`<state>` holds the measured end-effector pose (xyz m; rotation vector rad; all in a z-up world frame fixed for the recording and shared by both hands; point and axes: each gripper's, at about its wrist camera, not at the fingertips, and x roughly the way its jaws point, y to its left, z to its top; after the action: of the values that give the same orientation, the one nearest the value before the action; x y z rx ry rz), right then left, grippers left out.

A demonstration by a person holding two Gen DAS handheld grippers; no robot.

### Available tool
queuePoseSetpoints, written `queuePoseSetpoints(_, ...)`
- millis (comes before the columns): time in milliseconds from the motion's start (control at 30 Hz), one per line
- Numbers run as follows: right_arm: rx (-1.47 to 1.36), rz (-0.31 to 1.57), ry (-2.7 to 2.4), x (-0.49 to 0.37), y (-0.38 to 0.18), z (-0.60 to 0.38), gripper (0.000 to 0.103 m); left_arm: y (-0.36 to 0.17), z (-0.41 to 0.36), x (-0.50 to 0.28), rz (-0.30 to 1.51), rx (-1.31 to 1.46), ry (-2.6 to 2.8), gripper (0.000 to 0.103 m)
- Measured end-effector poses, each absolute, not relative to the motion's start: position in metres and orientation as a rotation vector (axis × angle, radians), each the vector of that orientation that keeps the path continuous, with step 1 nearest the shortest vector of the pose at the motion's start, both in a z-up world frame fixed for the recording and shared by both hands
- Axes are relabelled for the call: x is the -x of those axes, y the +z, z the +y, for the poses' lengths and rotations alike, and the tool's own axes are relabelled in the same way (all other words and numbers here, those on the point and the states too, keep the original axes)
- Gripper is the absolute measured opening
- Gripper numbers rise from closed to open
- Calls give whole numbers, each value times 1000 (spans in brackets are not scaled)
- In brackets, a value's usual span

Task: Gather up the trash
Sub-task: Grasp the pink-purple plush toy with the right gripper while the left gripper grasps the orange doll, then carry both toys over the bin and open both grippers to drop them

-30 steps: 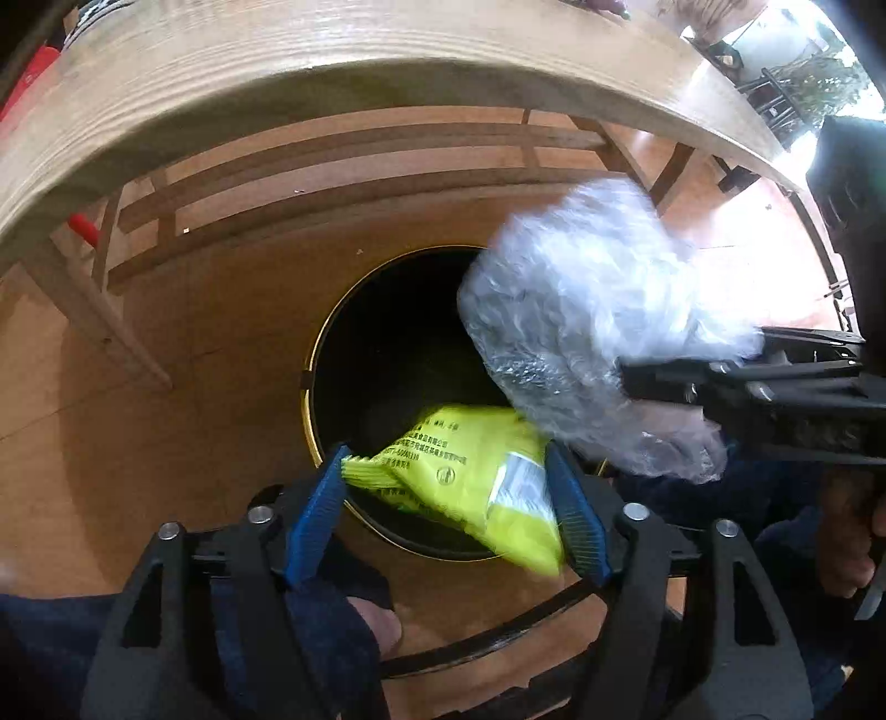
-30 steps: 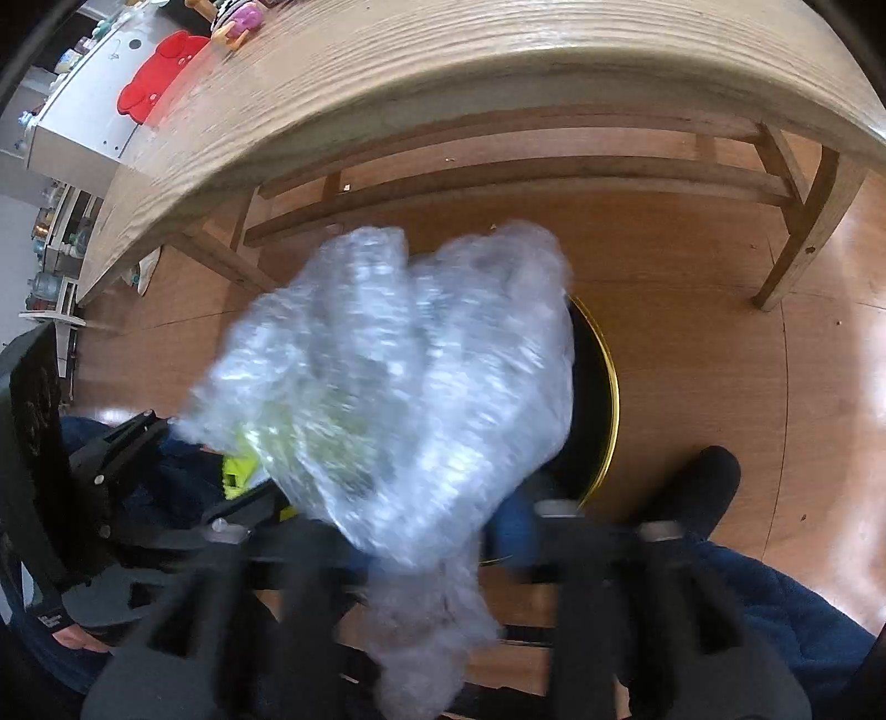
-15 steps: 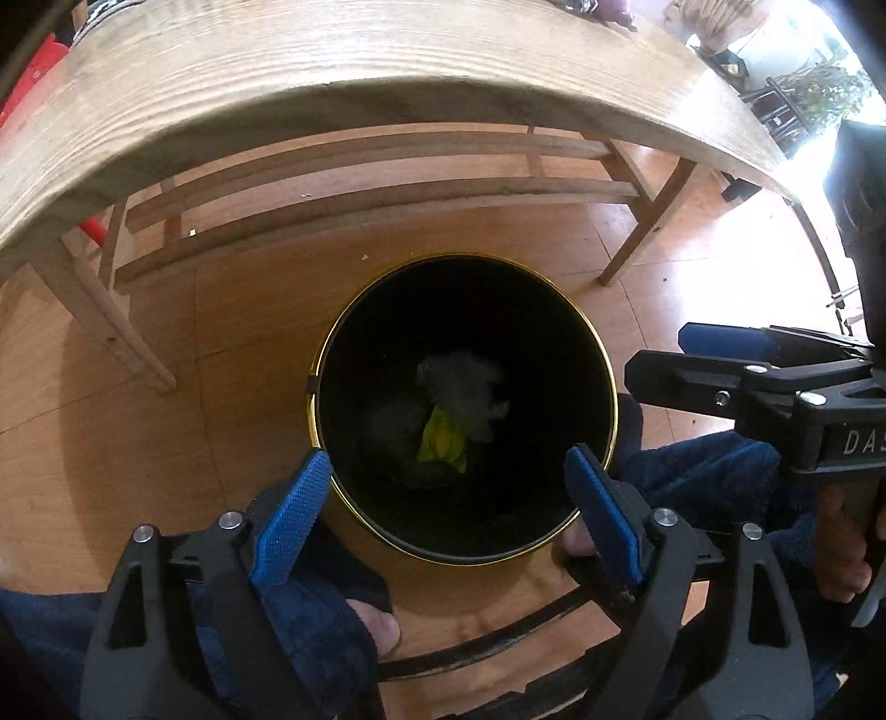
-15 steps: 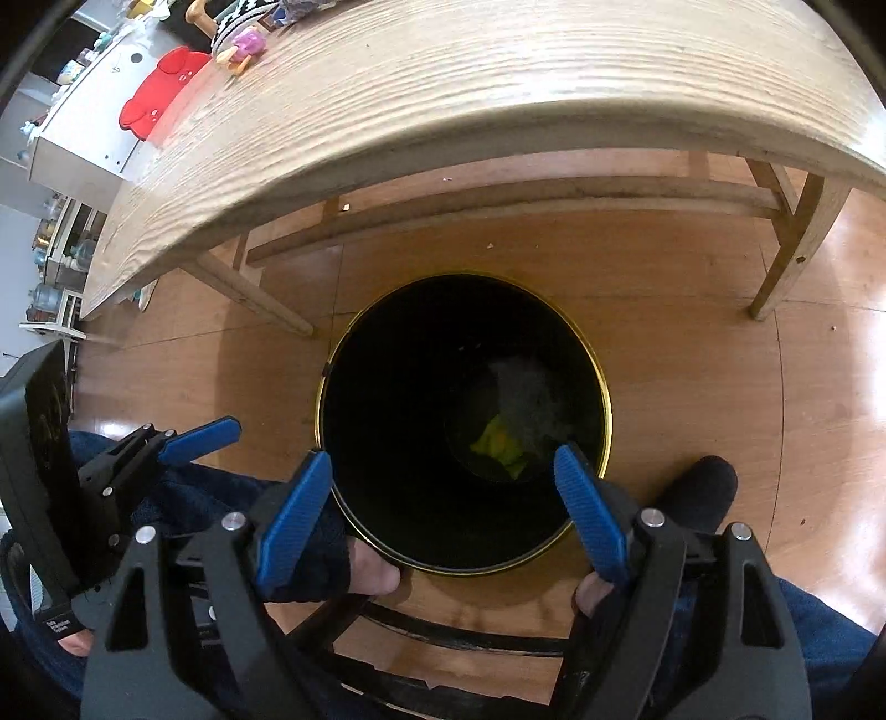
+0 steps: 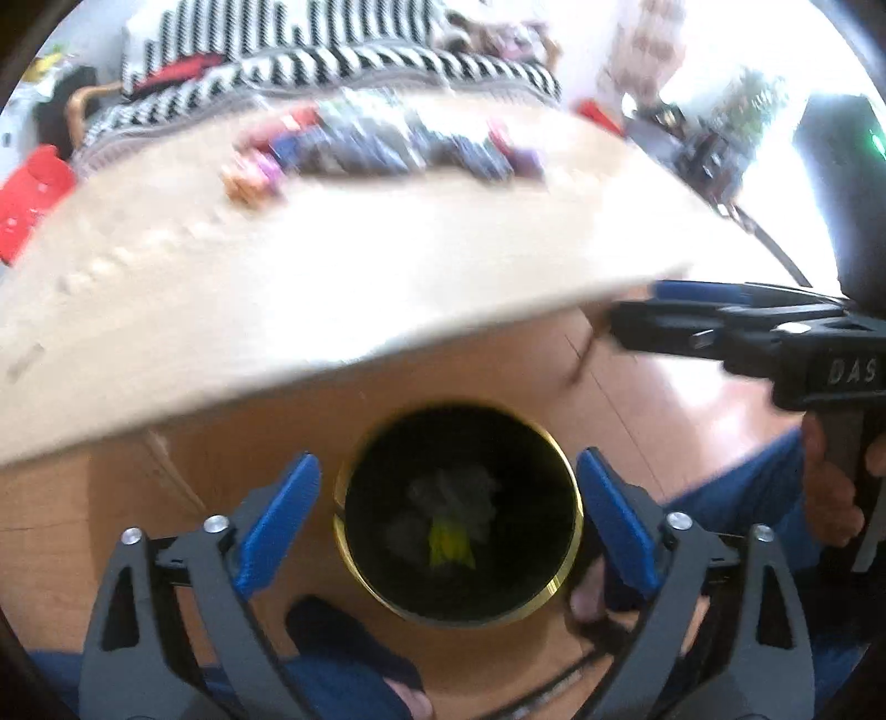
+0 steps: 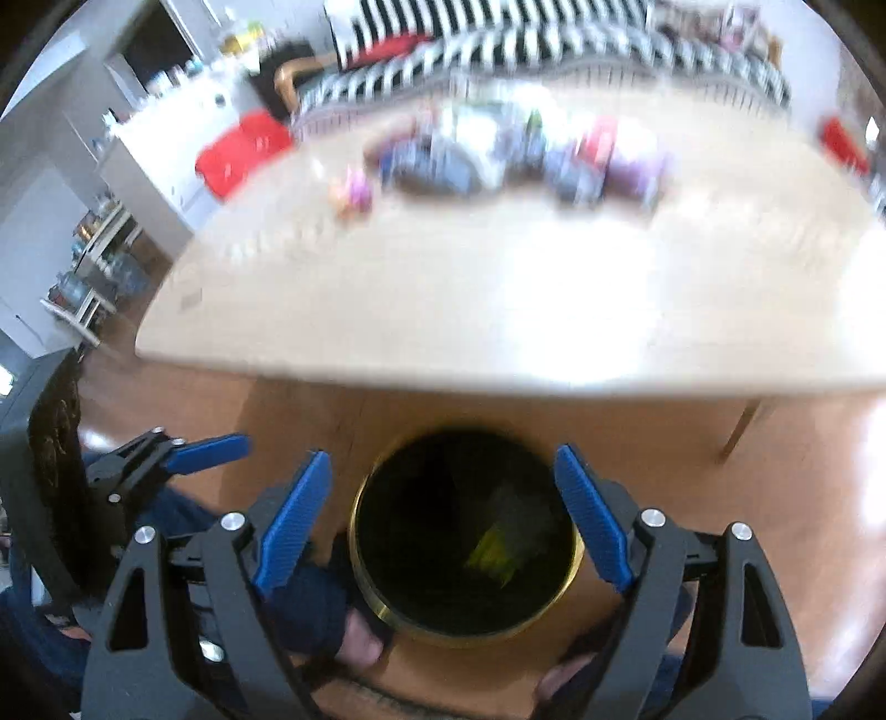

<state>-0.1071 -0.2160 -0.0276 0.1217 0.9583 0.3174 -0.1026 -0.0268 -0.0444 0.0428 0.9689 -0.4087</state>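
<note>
While blurred by motion, both wrist views still legible enough. Left gripper spread wide, blue pads far apart at 9 and 3 o'clock of the bin mouth, nothing held between them. Right gripper likewise spread wide and holding nothing, one blue pad on either side of the bin.

Black round bin with a gold rim standing on the wooden floor, at 6 o'clock of the table edge. Yellow snack wrapper lying at the bottom of the bin, seen again as a yellow patch from the right wrist. Crumpled clear plastic also at the bottom, touching the wrapper at its 12 o'clock side; fainter in the right view.

Light wooden table arching across the upper half, with a blurred row of small colourful items toward its far edge at 12 o'clock; kinds of items impossible to tell. Striped black-and-white sofa beyond the table. Right gripper also visible from the left wrist at 3 o'clock, held in a bare hand. Blue-trousered legs and bare toes close to the bin at 5 and 7 o'clock.
</note>
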Motion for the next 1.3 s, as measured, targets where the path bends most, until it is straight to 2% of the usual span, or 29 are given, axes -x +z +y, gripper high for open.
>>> queuePoseSetpoints(200, -144, 860, 191, 43, 10, -249, 92, 1, -6, 38, 869, -45, -290, 97)
queuePoseSetpoints(367, -277, 909, 116, -40, 5, -273, 94, 12, -8, -45, 834, -88, -194, 97)
queuePoseSetpoints(567, -319, 969, 40, -89, -34, -285, 94, -18, 6, -103, 789, -88, -88, 96)
queuePoseSetpoints(867, -288, 1043, -12, -121, -76, -277, 94, -66, 6, -145, 926, -136, -88, 97)
queuePoseSetpoints(1033, -238, 1027, -43, -127, -80, -270, 93, -68, 13, -155, 945, -74, -77, 96)
queuePoseSetpoints(1067, -239, 1018, -37, -127, -79, -270, 84, -68, 15, -157, 950, -61, -84, 94)
queuePoseSetpoints(1133, -244, 1015, -26, -126, -78, -268, 77, -66, 18, -156, 939, -56, -78, 82)
queuePoseSetpoints(1167, -247, 1012, -18, -125, -77, -267, 67, -65, 18, -153, 933, -59, -80, 66)
queuePoseSetpoints(1200, -237, 1008, -18, -122, -75, -265, 64, -64, 19, -150, 930, -61, -78, 53)
queuePoseSetpoints(1300, -215, 979, -20, -116, -66, -261, 58, -61, 26, -146, 944, -20, -70, 53)
